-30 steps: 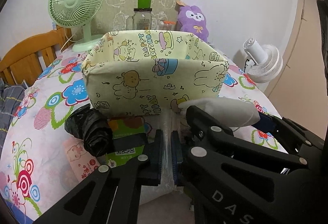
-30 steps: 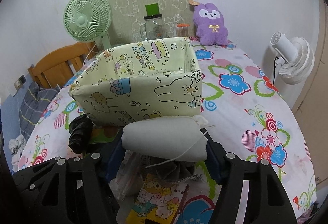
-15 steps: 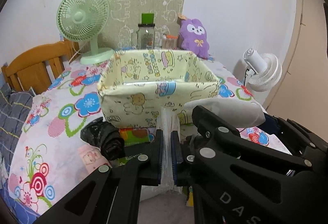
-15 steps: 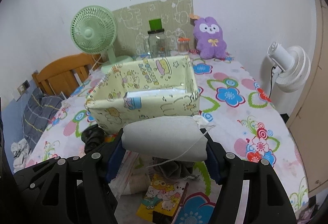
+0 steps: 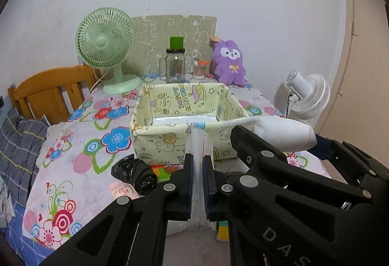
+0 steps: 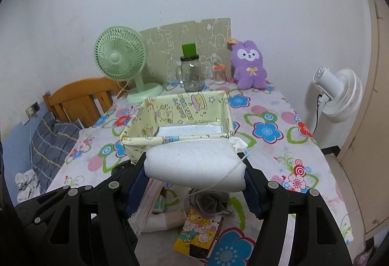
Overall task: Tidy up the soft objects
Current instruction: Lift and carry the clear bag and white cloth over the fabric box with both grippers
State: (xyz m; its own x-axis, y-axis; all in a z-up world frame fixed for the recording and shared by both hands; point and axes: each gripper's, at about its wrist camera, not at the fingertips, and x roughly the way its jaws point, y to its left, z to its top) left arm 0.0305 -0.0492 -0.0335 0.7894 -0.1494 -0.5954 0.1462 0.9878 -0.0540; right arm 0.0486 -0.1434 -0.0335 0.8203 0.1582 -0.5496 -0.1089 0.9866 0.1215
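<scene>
A pale yellow cartoon-print fabric basket (image 5: 170, 142) (image 6: 155, 142) stands open on the flowered table, with only a white liner showing inside. My left gripper (image 5: 198, 183) is shut on a clear plastic bag (image 5: 198, 144) and holds it up in front of the basket. My right gripper (image 6: 195, 181) is shut on a white soft pouch (image 6: 194, 164) with a drawstring, held above the table just before the basket. The pouch also shows in the left wrist view (image 5: 279, 131).
On the table in front of the basket lie a black plastic bag (image 5: 133, 174), a green packet (image 5: 165, 172), a grey pouch (image 6: 206, 200) and a cartoon packet (image 6: 197, 229). At the back stand a green fan (image 5: 107, 47), glass jar (image 5: 175, 64) and purple plush (image 5: 228, 61).
Both grippers have lifted and drawn back with their loads. The basket now looks smaller and lower, and its inside shows.
</scene>
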